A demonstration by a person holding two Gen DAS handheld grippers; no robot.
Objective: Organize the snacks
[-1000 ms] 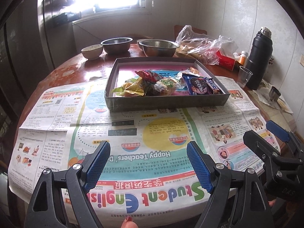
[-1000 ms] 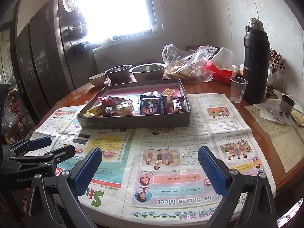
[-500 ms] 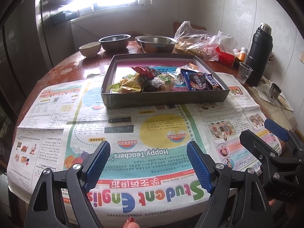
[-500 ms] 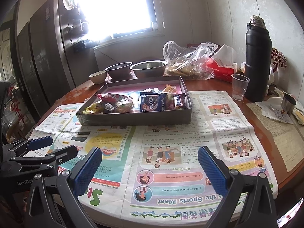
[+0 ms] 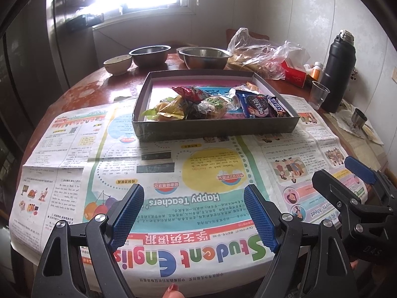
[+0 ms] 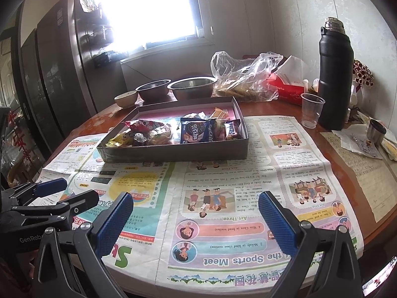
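Snacks (image 5: 213, 101) heaped in tray (image 5: 215, 130) at 12 o'clock on surface, newspaper (image 5: 173, 173) beneath as liner. Left hand-held gripper (image 5: 193, 213) and right hand-held gripper (image 6: 196, 219) hover near edge, jaws spread wide, nothing held; heap suits either sorted or unsorted stage.

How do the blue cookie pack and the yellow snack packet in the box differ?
The blue cookie pack is dark blue with a printed cookie picture; the yellow snack packet is plain yellow and crumpled. The cookie pack lies toward the box's right end beside a Snickers bar; the yellow packet sits at the left end. Both rest near the front wall of the grey box, untouched.
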